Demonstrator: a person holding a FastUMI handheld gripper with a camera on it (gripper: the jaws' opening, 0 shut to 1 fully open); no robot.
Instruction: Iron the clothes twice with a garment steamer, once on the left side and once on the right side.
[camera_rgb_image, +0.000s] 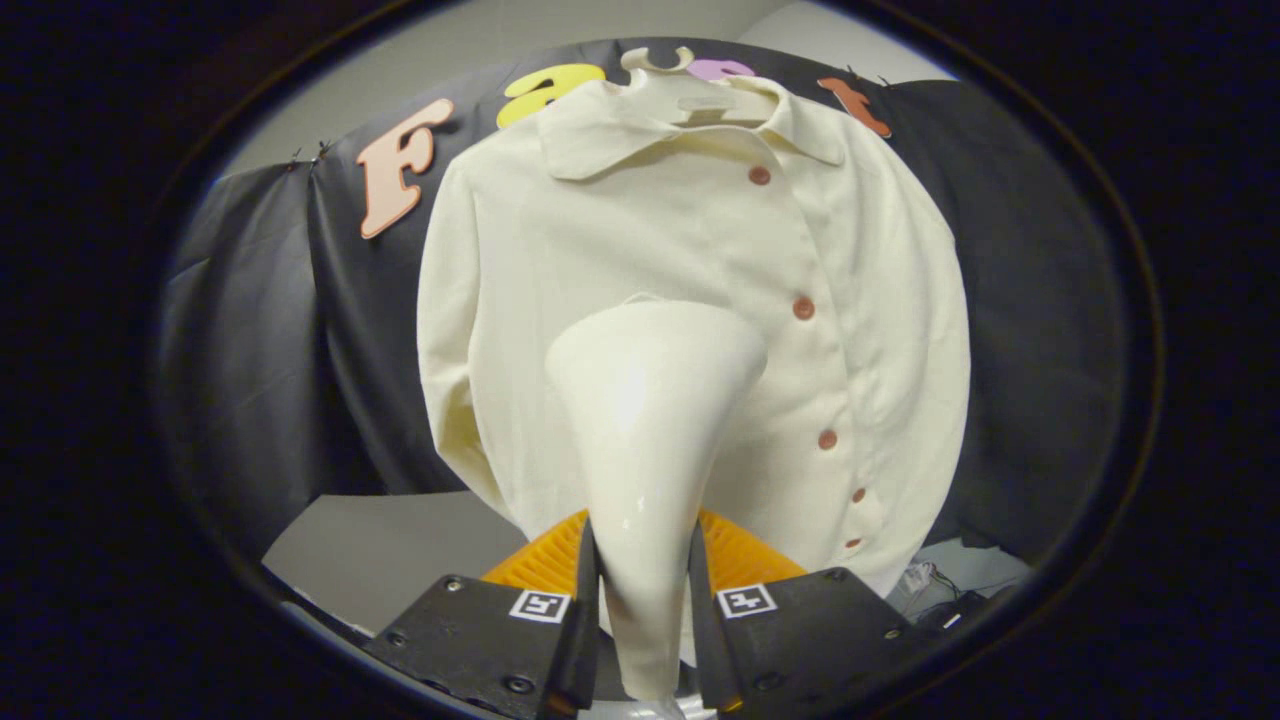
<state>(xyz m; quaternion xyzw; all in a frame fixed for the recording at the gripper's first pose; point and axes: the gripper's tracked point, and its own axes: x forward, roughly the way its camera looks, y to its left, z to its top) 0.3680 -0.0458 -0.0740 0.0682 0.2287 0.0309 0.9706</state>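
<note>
While the claw (642, 600) clamps a glossy, flared white steamer (650, 420), its head meets a matte cream buttoned shirt (700, 300).

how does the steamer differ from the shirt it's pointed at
The steamer is glossy and hard, with highlights on it; the shirt is matte cloth. The steamer is plain and flares to a wide head; the shirt has a collar and a row of reddish buttons. The steamer is clamped in the claw; the shirt hangs on a hanger. Both are cream white.
</note>
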